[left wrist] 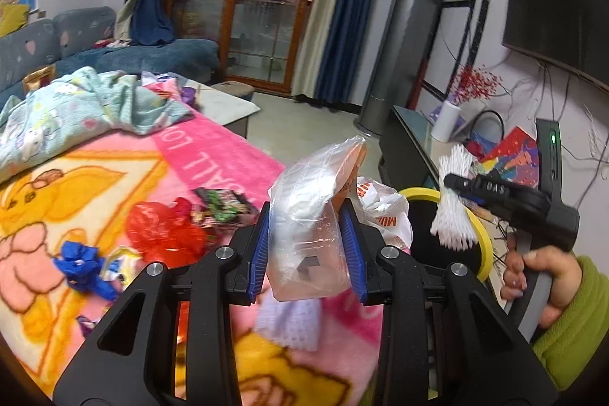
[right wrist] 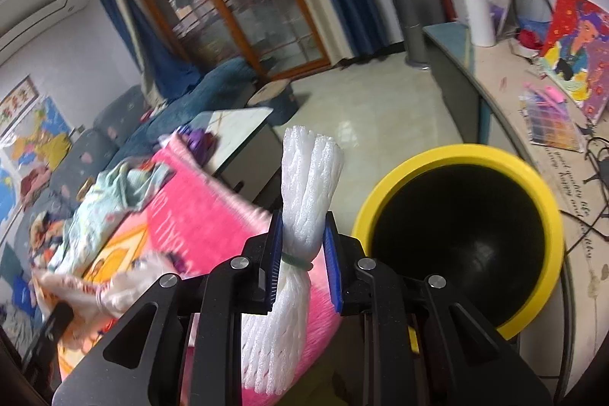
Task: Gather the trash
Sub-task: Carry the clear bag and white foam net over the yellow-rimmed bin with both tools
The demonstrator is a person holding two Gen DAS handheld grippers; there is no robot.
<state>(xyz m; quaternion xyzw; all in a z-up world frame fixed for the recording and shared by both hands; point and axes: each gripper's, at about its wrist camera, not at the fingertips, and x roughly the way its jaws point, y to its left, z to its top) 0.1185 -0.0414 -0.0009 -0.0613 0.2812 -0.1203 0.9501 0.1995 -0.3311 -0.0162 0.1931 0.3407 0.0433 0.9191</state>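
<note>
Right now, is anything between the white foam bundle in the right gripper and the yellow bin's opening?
Nothing visible blocks it. The right gripper is shut on the white foam net bundle, and the yellow-rimmed bin stands open just to its right, with its dark inside uncovered.

Left hand-held gripper [left wrist: 308,250]: matt blk plastic body, ribbed blue pads, shiny metal rivets. Clear bag [left wrist: 304,215] is thin glossy plastic film, crinkled. Foam net [right wrist: 300,215] is white, soft, meshed, matt w/ a green tie. Bin [right wrist: 462,238]: smooth yellow plastic rim, glossy blk inside. Blanket [left wrist: 95,196] is fuzzy pink/yellow fleece. Red wrapper [left wrist: 163,231] is shiny crumpled film. Floor [right wrist: 361,117]: glossy tile.
</note>
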